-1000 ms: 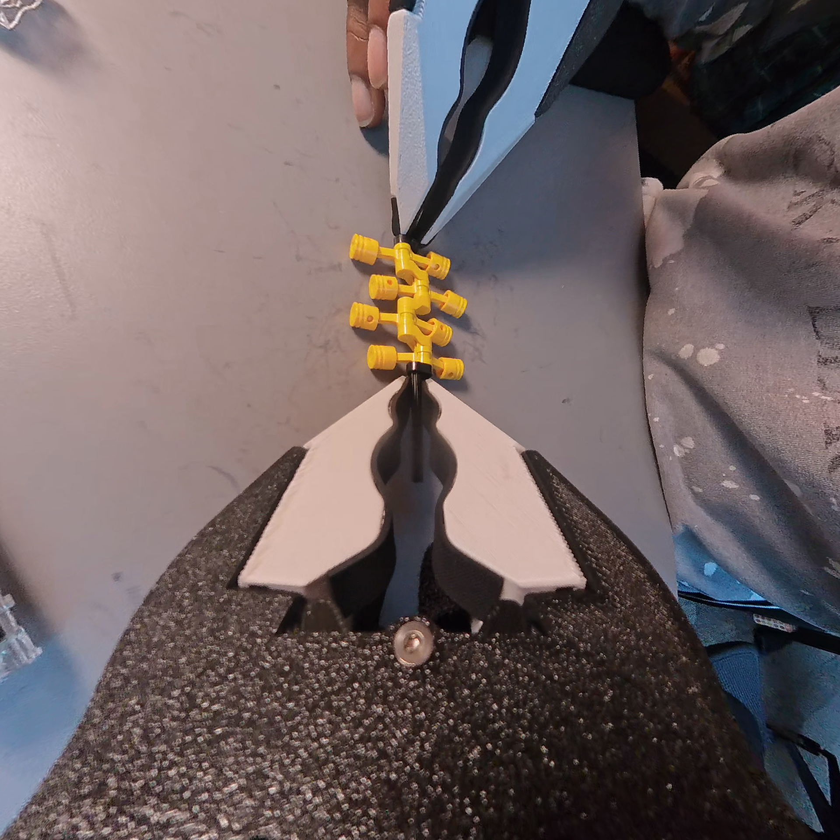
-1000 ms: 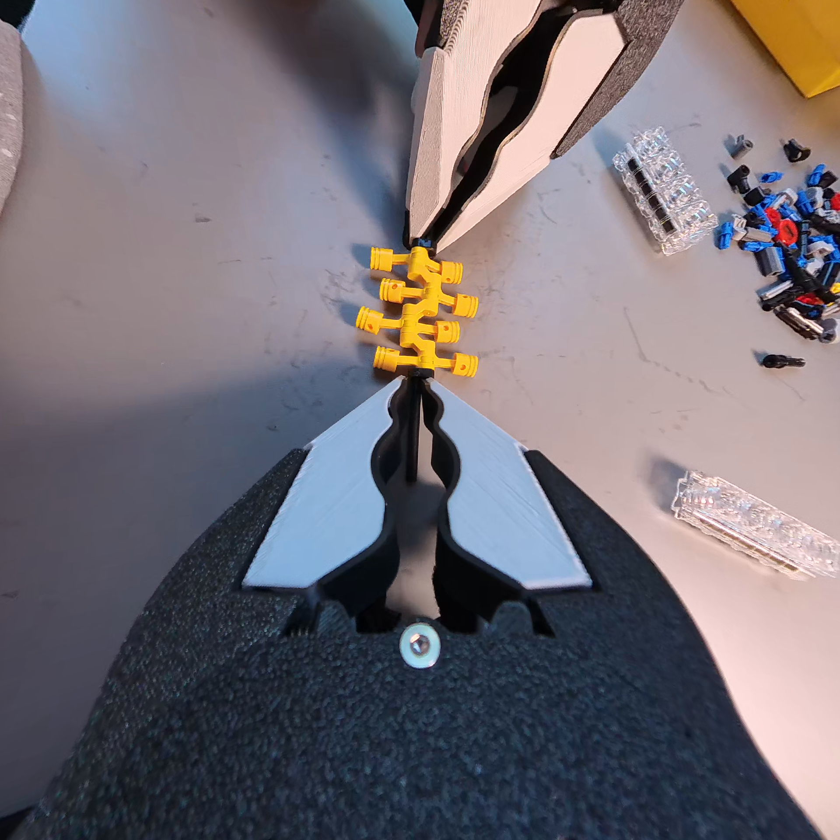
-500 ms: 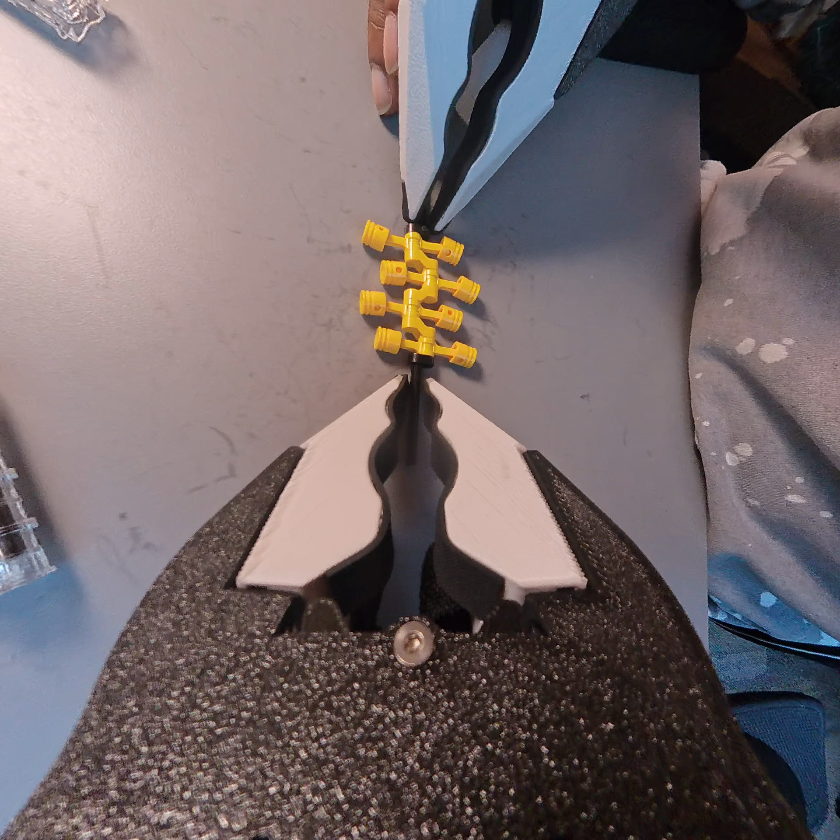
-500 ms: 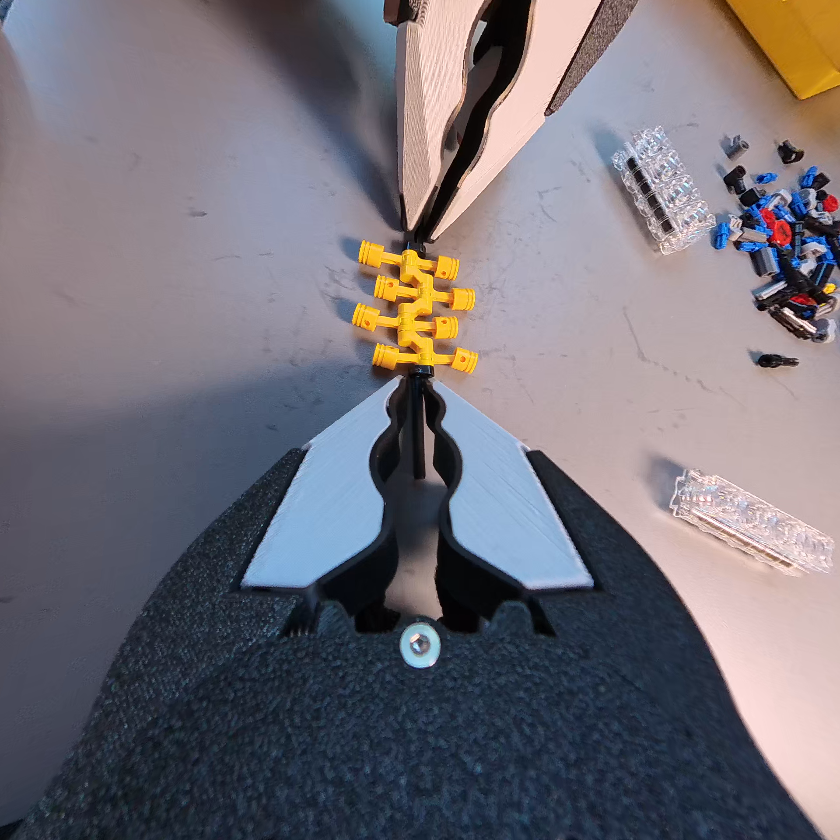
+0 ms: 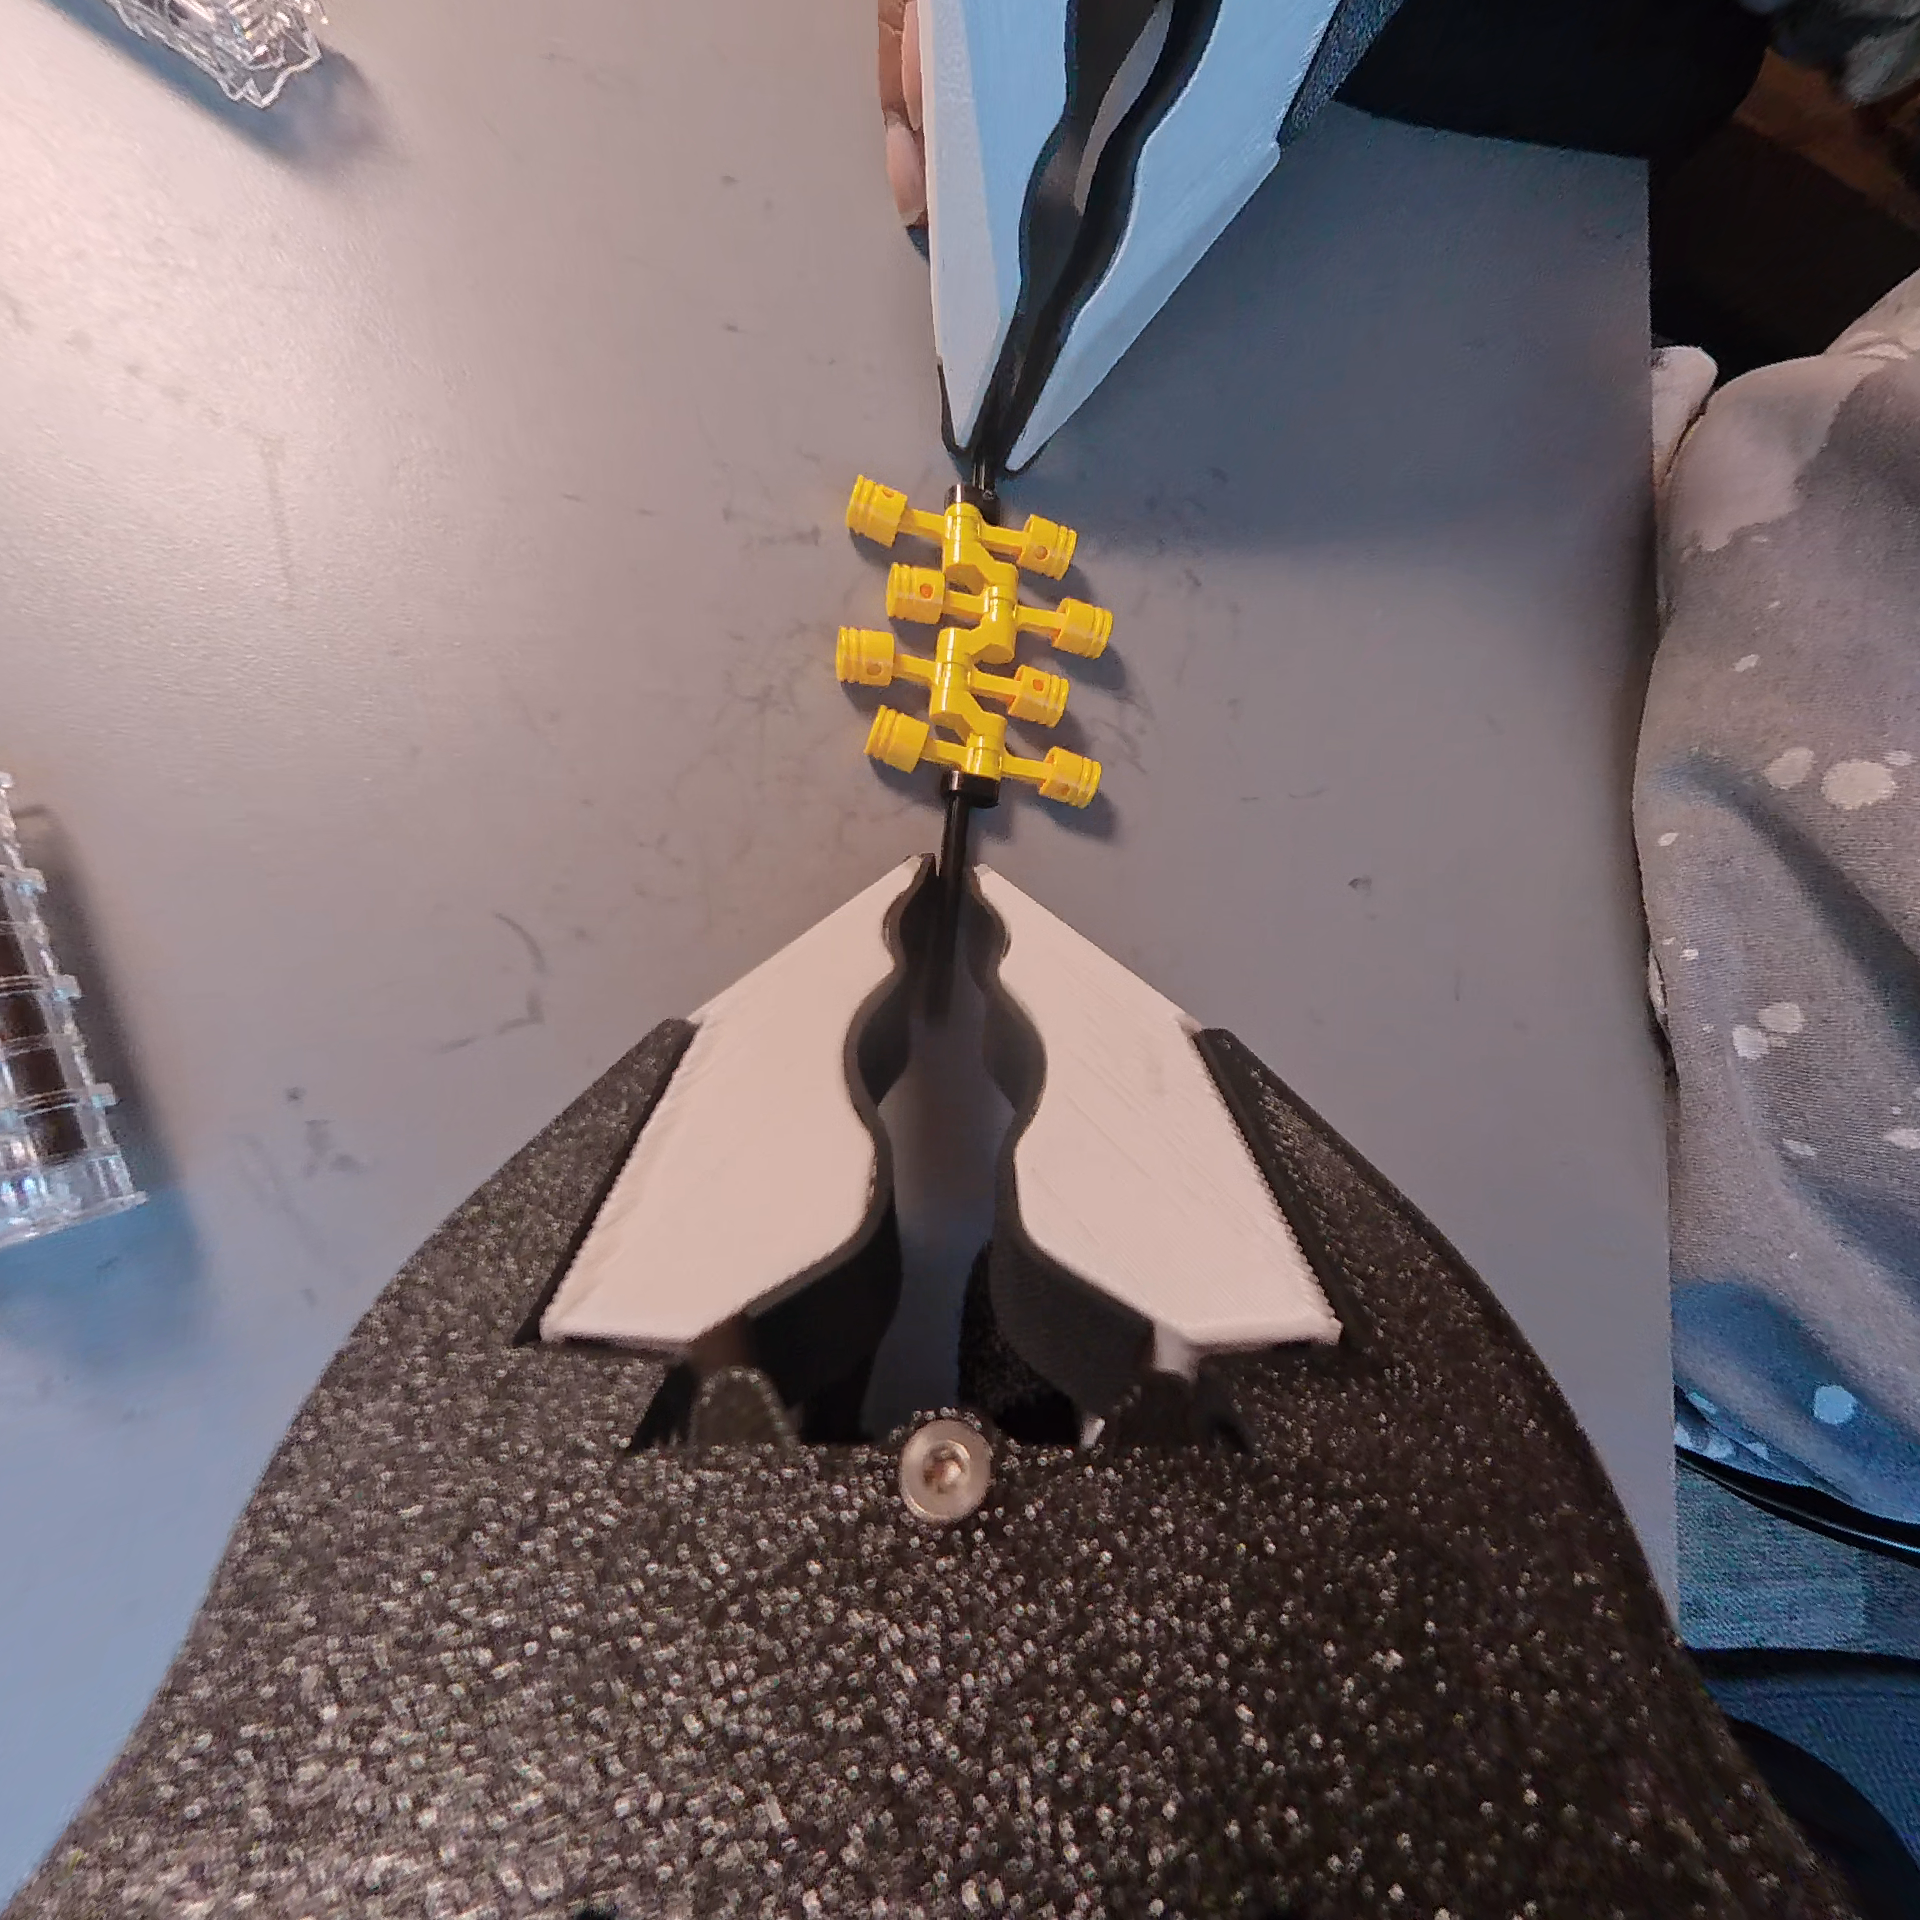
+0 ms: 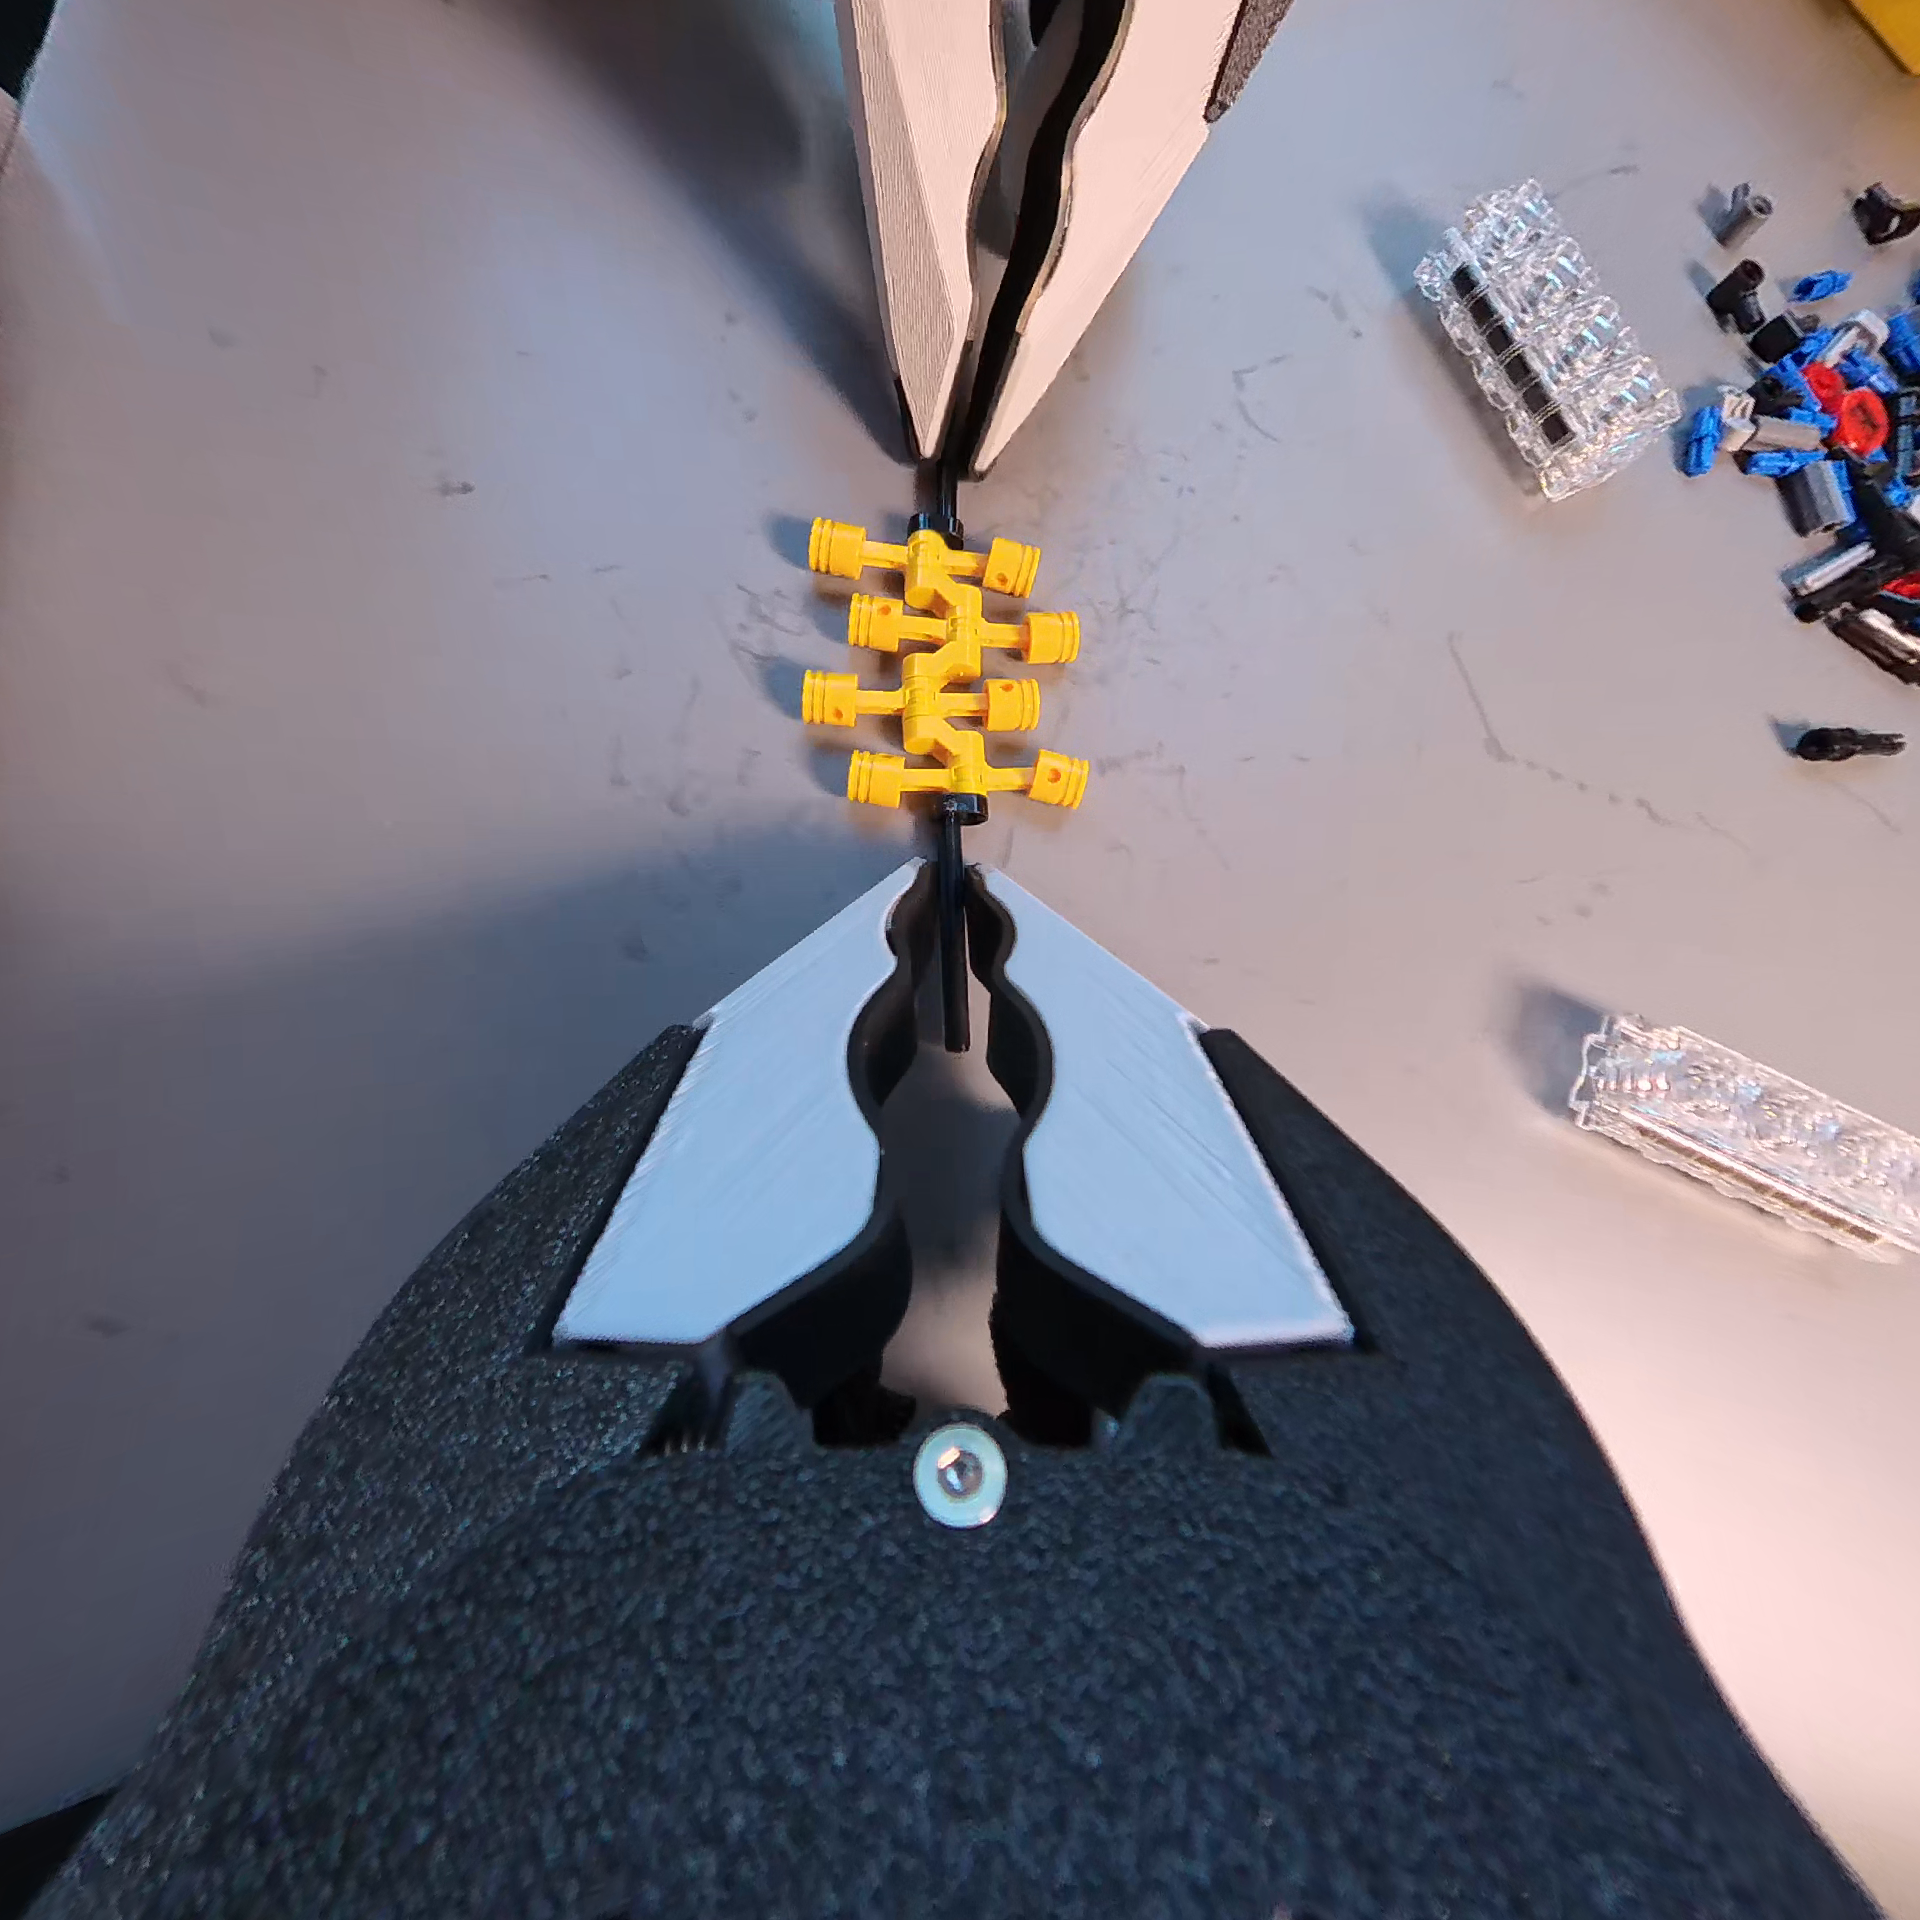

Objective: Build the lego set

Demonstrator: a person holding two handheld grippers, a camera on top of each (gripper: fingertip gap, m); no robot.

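Observation:
A yellow crankshaft with several pistons (image 5: 975, 644) sits on a thin black axle (image 5: 951, 914), held level just above the grey table (image 5: 416, 623). My left gripper (image 5: 948, 871) is shut on one end of the axle. My right gripper (image 6: 948, 873) is shut on the other end (image 6: 954, 935). The crankshaft also shows in the right wrist view (image 6: 945, 665). Each gripper shows at the top of the other's view, the right one (image 5: 992, 457) and the left one (image 6: 948, 473), tips pinched on the axle.
Clear engine blocks lie at right (image 6: 1548, 343) and lower right (image 6: 1745, 1132), and show at the left edge (image 5: 42, 1039) and top left (image 5: 218, 42). A pile of small blue, black, grey and red parts (image 6: 1829, 416) lies far right. A person's spotted clothing (image 5: 1787, 831) borders the table edge. About 9 cm separates my left fingertips from my right.
Both grippers keep hold of the axle ends. The views have shifted slightly and the assembly sits a little farther from the table's right edge; a little more axle shows at each end.

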